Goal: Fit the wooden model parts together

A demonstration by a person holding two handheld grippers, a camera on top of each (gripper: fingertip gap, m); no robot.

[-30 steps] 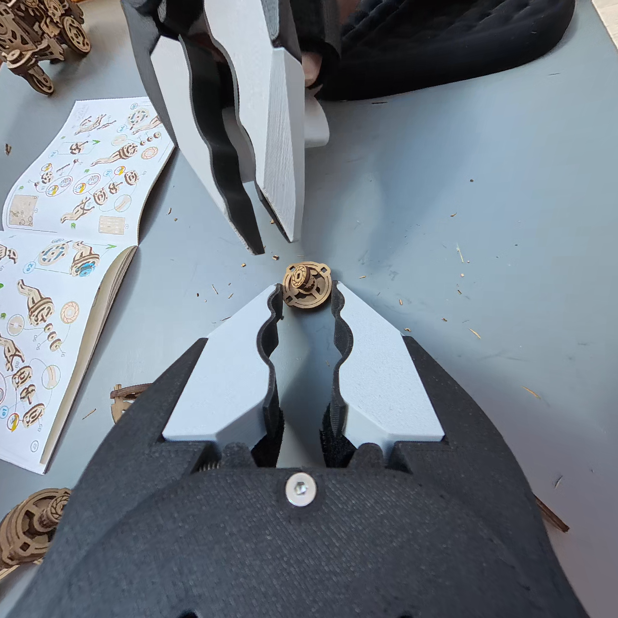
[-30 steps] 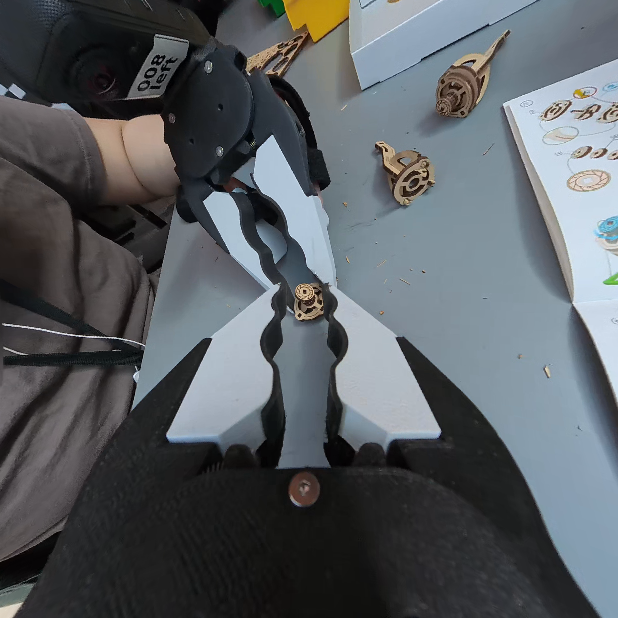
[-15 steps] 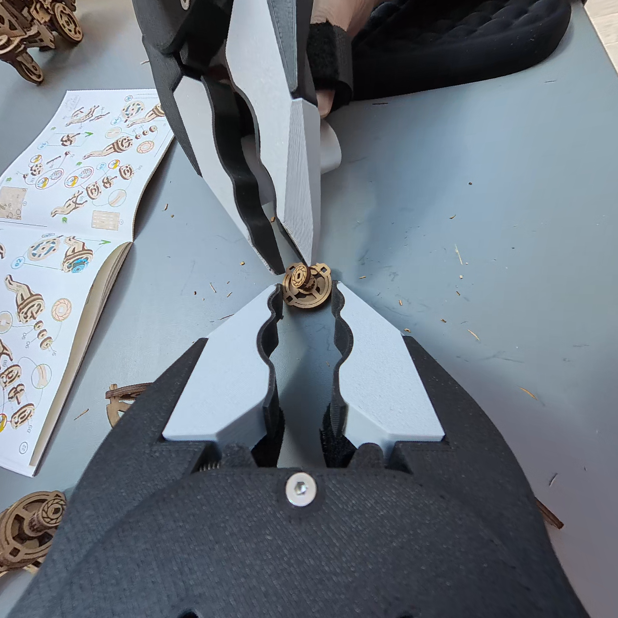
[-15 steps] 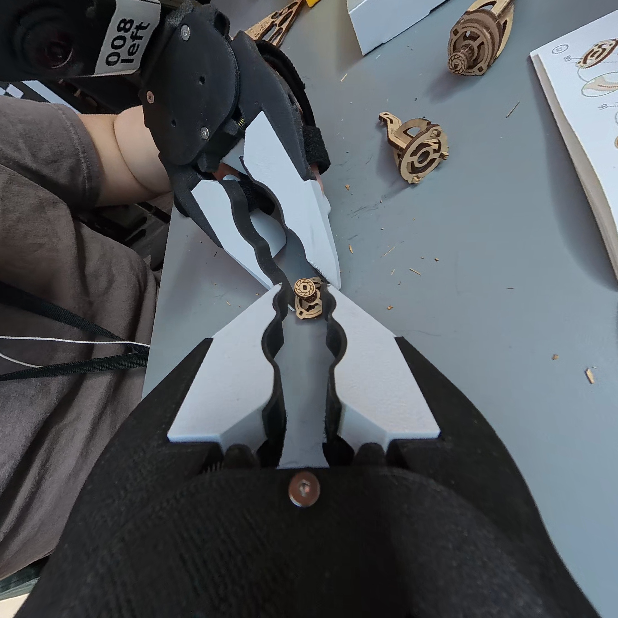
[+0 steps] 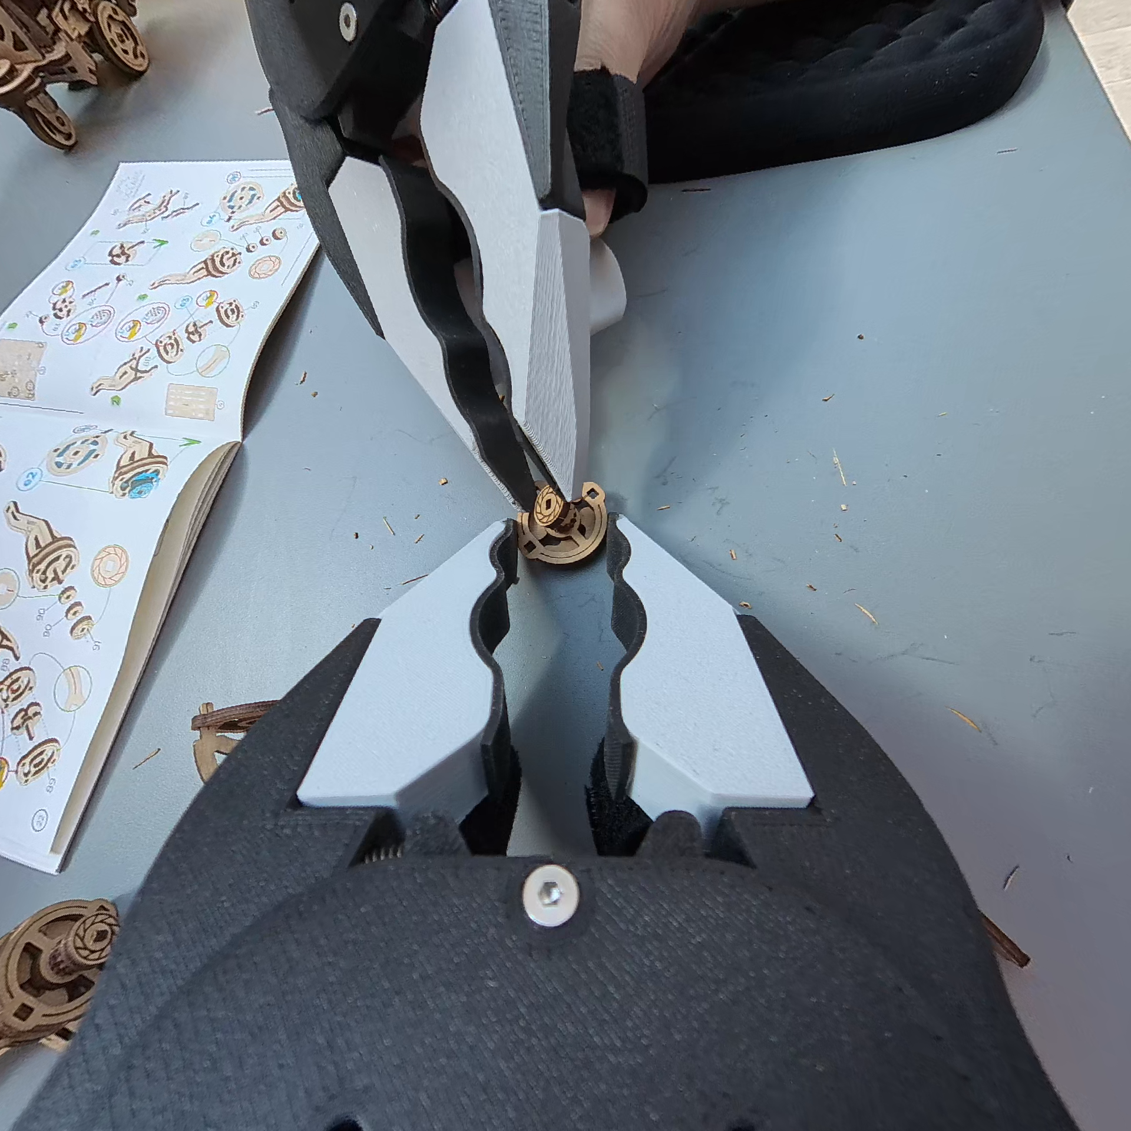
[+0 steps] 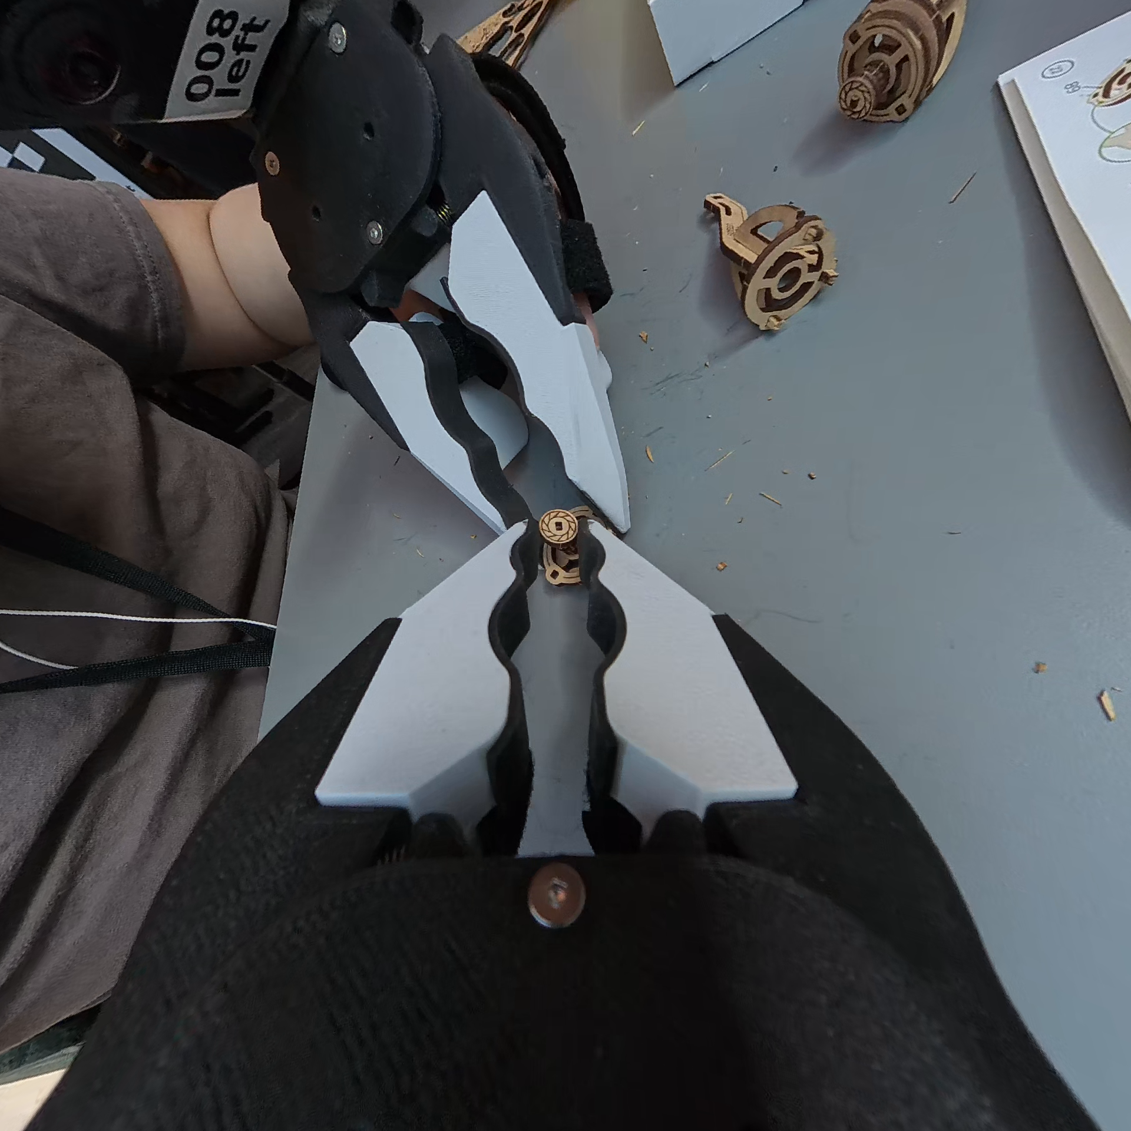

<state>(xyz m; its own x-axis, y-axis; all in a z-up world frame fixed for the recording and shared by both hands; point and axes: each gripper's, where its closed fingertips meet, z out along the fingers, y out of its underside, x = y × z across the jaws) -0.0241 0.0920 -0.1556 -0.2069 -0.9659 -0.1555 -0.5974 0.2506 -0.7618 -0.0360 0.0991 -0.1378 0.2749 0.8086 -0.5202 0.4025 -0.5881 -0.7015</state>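
A small round wooden disc part (image 5: pixel 566 546) with a short axle and a little patterned wheel (image 6: pixel 558 526) on top is held above the grey table (image 5: pixel 857 489). My left gripper (image 5: pixel 562 531) is shut on the disc's rim. It enters the right wrist view (image 6: pixel 566 520) from the upper left. My right gripper (image 6: pixel 558 549) has its jaws narrowed around the axle and little wheel. In the left wrist view (image 5: pixel 549 492) it comes down from above onto the same part. Both grippers' tips meet at the part.
An open instruction booklet (image 5: pixel 122 428) lies to the left. Wooden sub-assemblies stand on the table (image 6: pixel 777 269), (image 6: pixel 887 61), (image 5: pixel 49 973), and a larger model (image 5: pixel 61 55) stands far left. A black cushion (image 5: pixel 826 79), a white box (image 6: pixel 722 24) and the person's arm (image 6: pixel 232 275) are nearby. Both grippers' tips are close together, under 4 cm apart.
The right gripper has come down to the part held in the left gripper, and its jaws have narrowed around the little wheel. The left gripper keeps its hold.
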